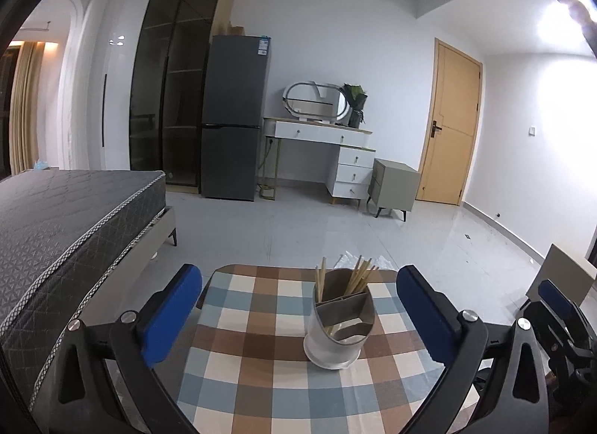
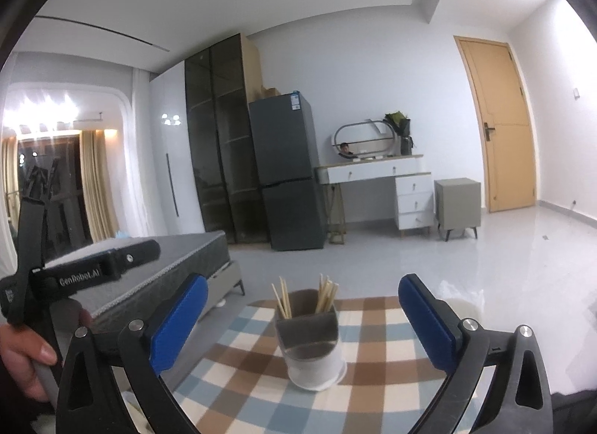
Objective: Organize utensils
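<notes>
The utensil holder (image 1: 337,326) is a round white cup with a grey-brown insert that splits it into compartments. It stands upright on the checked tablecloth (image 1: 261,359), a pattern of brown, cream and pale blue squares. Pale wooden chopsticks (image 1: 360,277) stand in the two rear compartments: a smaller bunch on the left and a fuller, fanned bunch on the right, their tips leaning outward above the rim. The front compartment, nearest the cameras, looks dark inside, and what it contains cannot be made out.

The left gripper (image 1: 298,307) has its jaws spread wide, with nothing between its blue pads (image 1: 169,316). The holder stands ahead of it, between the lines of the two fingers and somewhat nearer the right-hand one, touching neither.

The right gripper (image 2: 302,316) is likewise spread to its full width and grips nothing. The holder (image 2: 315,344) stands just beyond the gap between its fingers, roughly centred, clear of both pads. In the right wrist view the left gripper's body (image 2: 93,273) shows off to the left side, held by a hand (image 2: 22,355). A bed (image 1: 67,217) lies beyond the left gripper's left finger.
</notes>
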`<control>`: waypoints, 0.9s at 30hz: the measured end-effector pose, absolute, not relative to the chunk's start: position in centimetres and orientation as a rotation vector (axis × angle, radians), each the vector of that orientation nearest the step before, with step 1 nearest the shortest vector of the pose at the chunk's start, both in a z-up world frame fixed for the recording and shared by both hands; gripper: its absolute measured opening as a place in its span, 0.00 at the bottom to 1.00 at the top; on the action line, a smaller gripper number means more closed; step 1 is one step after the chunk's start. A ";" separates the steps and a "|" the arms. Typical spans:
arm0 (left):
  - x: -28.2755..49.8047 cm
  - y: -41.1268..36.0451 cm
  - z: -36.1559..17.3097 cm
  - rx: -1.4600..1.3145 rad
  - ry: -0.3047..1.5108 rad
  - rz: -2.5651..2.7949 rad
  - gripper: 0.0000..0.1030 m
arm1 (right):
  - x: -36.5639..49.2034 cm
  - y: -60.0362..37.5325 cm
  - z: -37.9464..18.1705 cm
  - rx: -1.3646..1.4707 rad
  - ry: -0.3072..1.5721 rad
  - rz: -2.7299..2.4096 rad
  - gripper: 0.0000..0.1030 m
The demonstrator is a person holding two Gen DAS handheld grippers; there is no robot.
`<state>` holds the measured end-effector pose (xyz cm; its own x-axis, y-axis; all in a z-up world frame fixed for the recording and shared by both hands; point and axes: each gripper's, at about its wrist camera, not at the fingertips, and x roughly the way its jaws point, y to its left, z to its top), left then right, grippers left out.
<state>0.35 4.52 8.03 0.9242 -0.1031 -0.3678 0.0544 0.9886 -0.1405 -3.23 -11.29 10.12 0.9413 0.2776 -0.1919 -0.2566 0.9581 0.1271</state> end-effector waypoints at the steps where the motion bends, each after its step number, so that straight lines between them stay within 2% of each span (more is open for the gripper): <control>1: 0.3 4.6 8.0 -0.130 0.381 -0.079 0.99 | -3.4 -11.2 9.9 0.092 0.209 0.267 1.00; 11: -0.3 5.2 5.1 -0.139 0.374 -0.031 0.99 | -4.7 -11.1 7.4 0.062 0.193 0.234 1.00; 27: 0.1 4.2 1.1 -0.129 0.457 -0.019 0.99 | -3.9 -11.0 4.3 0.059 0.312 0.233 1.00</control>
